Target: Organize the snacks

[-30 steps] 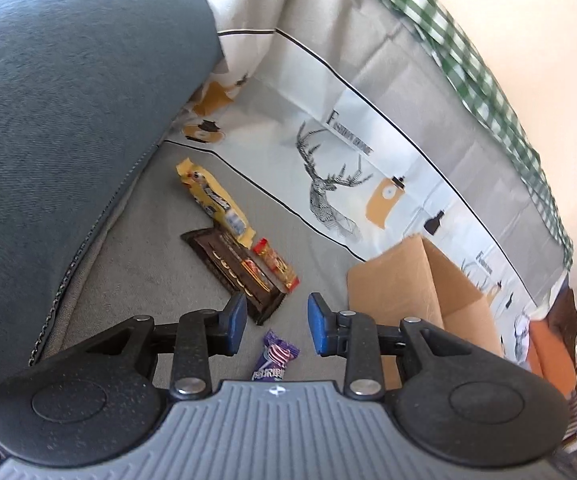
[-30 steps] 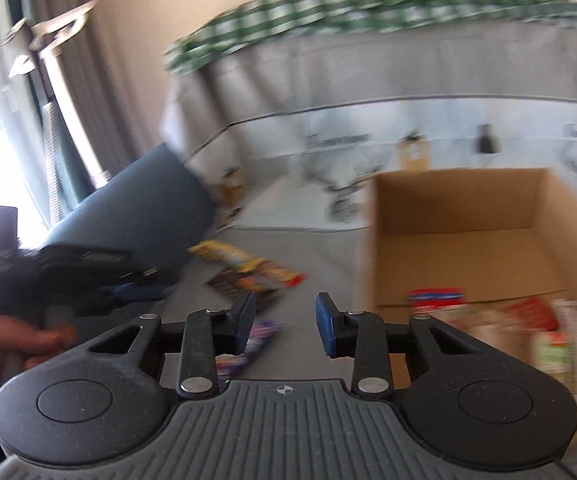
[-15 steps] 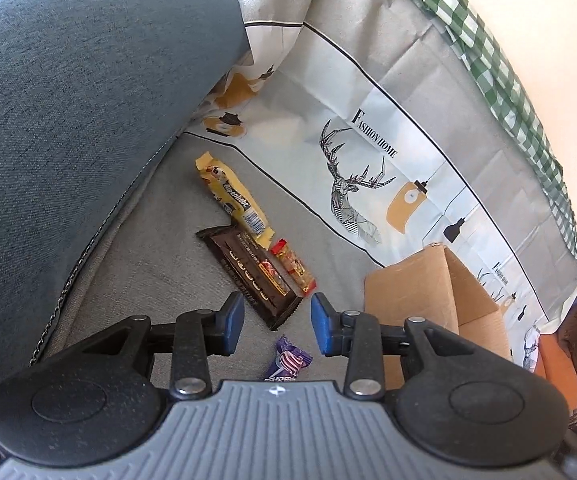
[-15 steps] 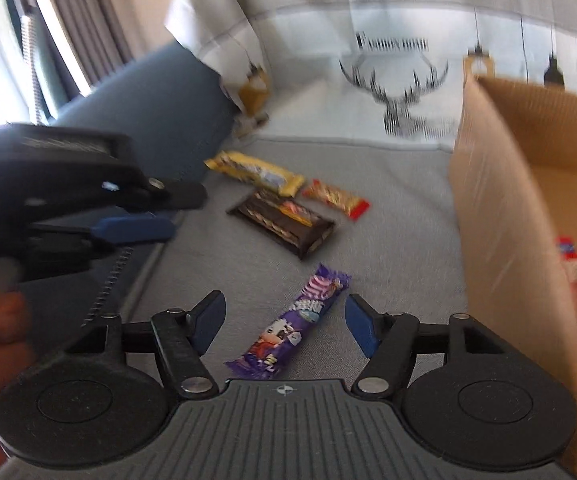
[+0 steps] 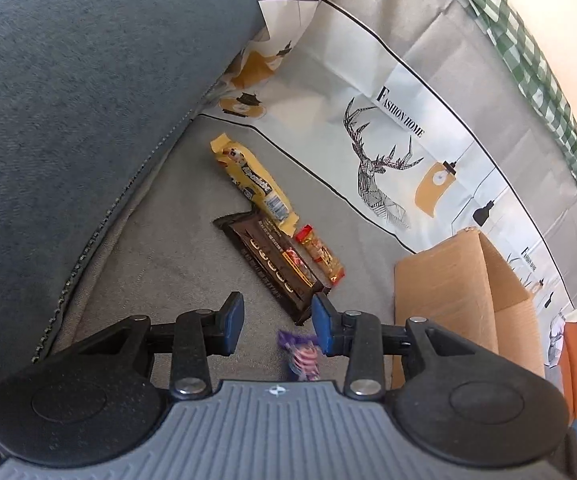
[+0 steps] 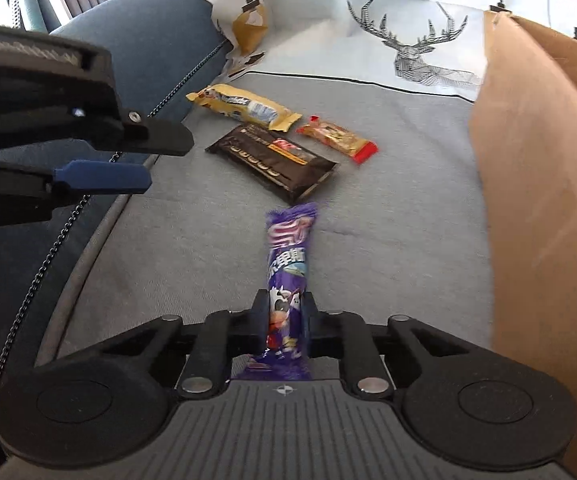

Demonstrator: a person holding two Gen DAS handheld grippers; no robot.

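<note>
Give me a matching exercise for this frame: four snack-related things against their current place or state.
Things:
1. purple snack bar
2. yellow packet
3. dark brown packet
4. cardboard box

Places or states:
A. farthest back, near the blue cushion
B. standing at the right edge of the right wrist view
C. clamped in the right claw
D. lying flat, between the purple bar's far end and the yellow one

Pairs: 1-C, 2-A, 3-D, 4-B
</note>
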